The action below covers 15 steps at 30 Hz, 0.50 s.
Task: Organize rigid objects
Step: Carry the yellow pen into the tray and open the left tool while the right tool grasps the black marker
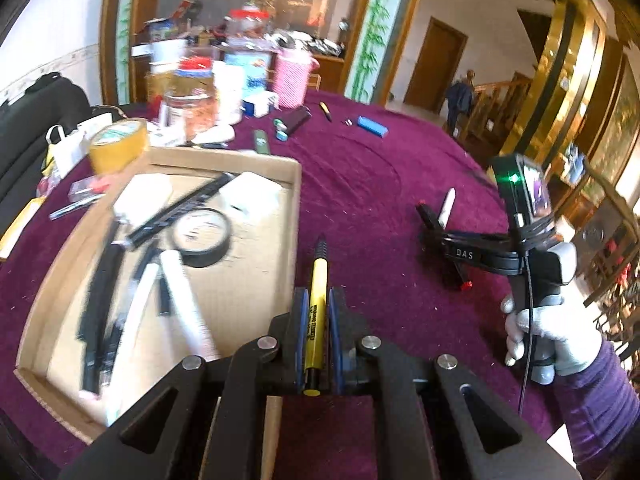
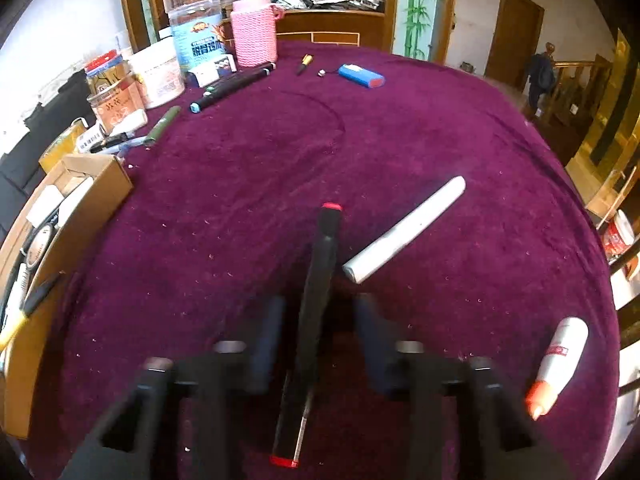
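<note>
Left gripper (image 1: pixel 316 308) clamped on yellow pen (image 1: pixel 316 312) beside cardboard box (image 1: pixel 294 216) edge, right gripper (image 2: pixel 316 328) jaws apart around black marker (image 2: pixel 316 320), pads not touching.

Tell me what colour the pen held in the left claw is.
The pen is yellow with a black tip and black lettering along its barrel, clearest in the left wrist view.

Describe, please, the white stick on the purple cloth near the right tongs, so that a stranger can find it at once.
Start from the purple tablecloth and find the right tongs, which straddle a black marker with red ends. Just to the right of that marker lies the white stick, slanting up to the right. It is plain white with no cap, unlike the white tube with the orange tip nearer the table's edge.
</note>
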Available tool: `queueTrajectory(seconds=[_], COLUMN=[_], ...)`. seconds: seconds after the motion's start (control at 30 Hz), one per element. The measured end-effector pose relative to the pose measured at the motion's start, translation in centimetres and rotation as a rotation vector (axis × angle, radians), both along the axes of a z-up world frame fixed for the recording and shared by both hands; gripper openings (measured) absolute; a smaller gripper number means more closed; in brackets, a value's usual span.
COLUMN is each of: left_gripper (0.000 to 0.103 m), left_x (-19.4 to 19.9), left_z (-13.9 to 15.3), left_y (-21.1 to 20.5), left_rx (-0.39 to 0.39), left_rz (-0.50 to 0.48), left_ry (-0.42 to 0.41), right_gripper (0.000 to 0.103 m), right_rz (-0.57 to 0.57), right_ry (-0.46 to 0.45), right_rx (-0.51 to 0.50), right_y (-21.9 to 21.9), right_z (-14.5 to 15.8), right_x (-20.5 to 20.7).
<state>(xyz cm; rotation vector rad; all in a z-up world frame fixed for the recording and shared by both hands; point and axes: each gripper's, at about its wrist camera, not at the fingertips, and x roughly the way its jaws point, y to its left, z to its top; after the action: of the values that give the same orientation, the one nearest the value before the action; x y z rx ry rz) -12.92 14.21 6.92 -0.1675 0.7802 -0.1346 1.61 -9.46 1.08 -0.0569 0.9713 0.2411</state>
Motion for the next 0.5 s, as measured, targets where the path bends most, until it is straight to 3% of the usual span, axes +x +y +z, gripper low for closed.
queueTrajectory(seconds=[0.17,0.3,0.5], left_gripper=[0.01,0.01,0.01], left_x=[-1.8,-1.7,-1.6], left_z=[0.8,-0.7,-3.2], left_y=[4.0,6.9,8.9], left_rx=[-0.033,-0.056,-0.086], left_rz=[0.091,0.162,0.227], left_ry=[-0.035,0.007,0.088], right_gripper=[0.015,0.015,0.016], right_rz=[-0.033,-0.031,0.061], right_ry=[0.037,0.044,0.062], right_rx=[0.1,0.213,0.348], right_y=[-1.4,-1.6,1.5], right_z=[0.5,2.1,5.0], right_x=[-0.5,-1.9,-3.8])
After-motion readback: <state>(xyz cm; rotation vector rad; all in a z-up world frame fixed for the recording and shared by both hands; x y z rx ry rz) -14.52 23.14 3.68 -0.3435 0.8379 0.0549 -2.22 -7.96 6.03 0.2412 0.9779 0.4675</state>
